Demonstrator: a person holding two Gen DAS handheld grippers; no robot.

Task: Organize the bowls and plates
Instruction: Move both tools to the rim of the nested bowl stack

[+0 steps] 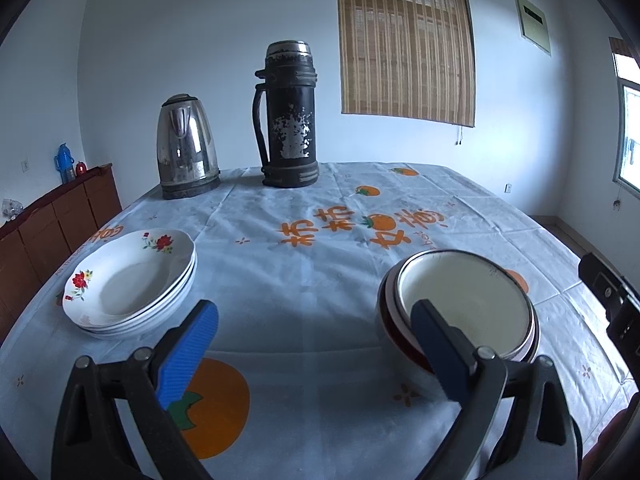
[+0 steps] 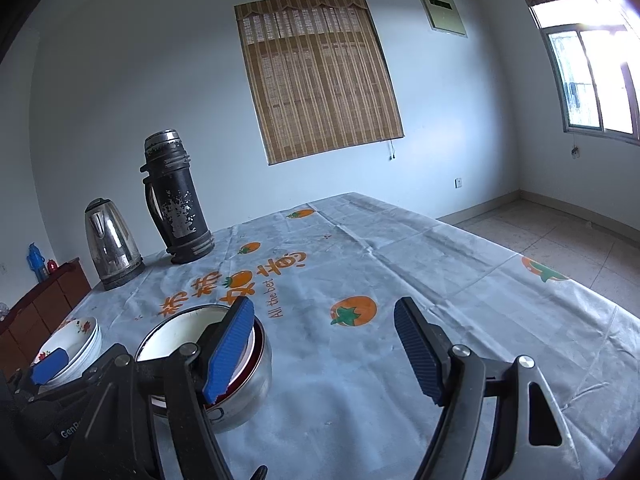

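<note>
A stack of white plates with red flowers (image 1: 128, 280) sits on the table at the left; it also shows in the right wrist view (image 2: 76, 340). A nested stack of bowls, white enamel inside a red-rimmed one (image 1: 464, 300), stands at the right; it also shows in the right wrist view (image 2: 208, 356). My left gripper (image 1: 316, 344) is open and empty, above the cloth between the plates and the bowls. My right gripper (image 2: 324, 344) is open and empty, just right of the bowls, its left finger in front of the bowl rim.
A steel kettle (image 1: 186, 148) and a tall black thermos (image 1: 288, 116) stand at the far edge of the table. The orange-printed tablecloth (image 2: 440, 280) covers the table. A wooden cabinet (image 1: 52, 224) stands at the left wall. Tiled floor (image 2: 560, 232) lies beyond the right edge.
</note>
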